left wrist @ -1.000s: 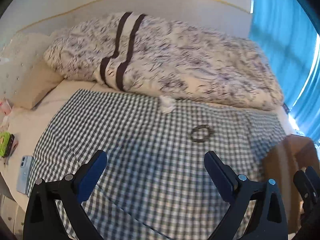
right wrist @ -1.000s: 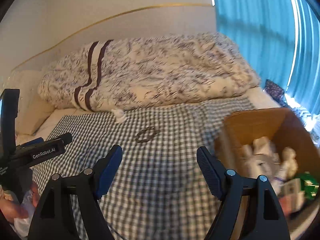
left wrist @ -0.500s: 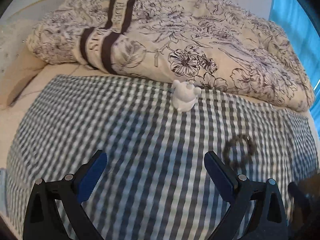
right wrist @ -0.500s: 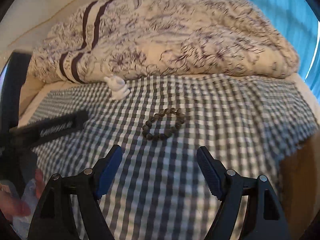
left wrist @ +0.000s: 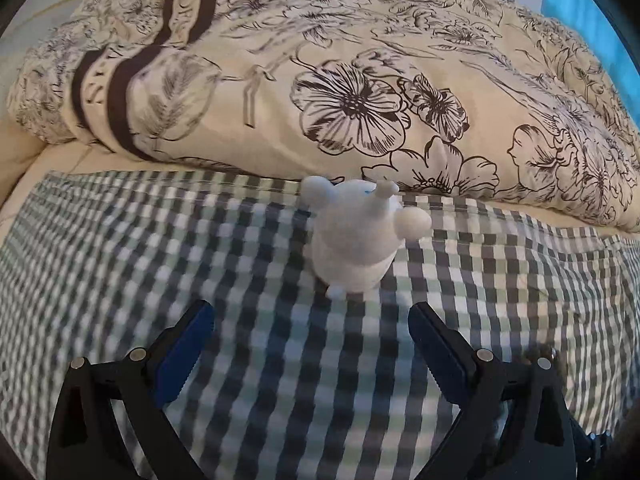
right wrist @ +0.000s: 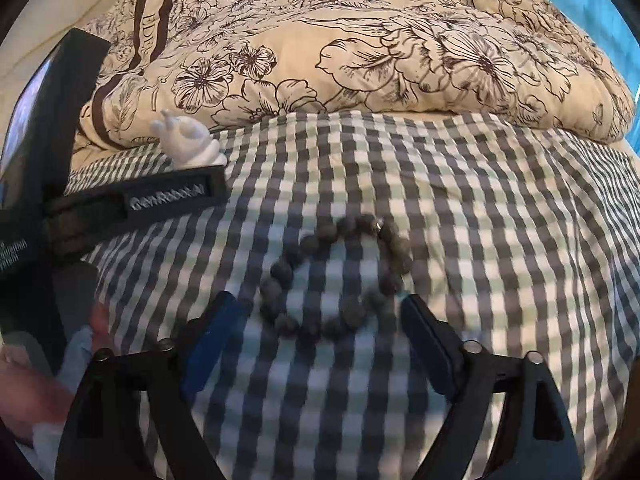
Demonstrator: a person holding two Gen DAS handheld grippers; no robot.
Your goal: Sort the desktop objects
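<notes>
On the bed: green-and-white gingham cloth (left wrist: 120,248) spread flat, used as landmark for all below
Quilt: cream floral quilt with dark brown stripes (left wrist: 360,80), bunched along the far edge of the gingham cloth
Figurine: small white plastic animal figurine (left wrist: 356,236), upright on the cloth near its far edge, just in front of the quilt; slightly blurred
Left claw: left claw (left wrist: 310,344) spread wide, blue pads, empty, low over the cloth just short of the figurine, not touching it
Bracelet: dark grey round-bead bracelet (right wrist: 334,276), lying flat as a ring mid-cloth, well apart from the figurine
Right claw: right claw (right wrist: 320,336) spread wide, empty, tips either side of the bracelet's near edge; contact cannot tell, motion blur
Right view extra: left claw's black body with white lettering seen on the left side of the cloth, figurine just beyond it
Person: hand (right wrist: 28,396) at lower left, off the cloth's near left edge, partly hidden
</notes>
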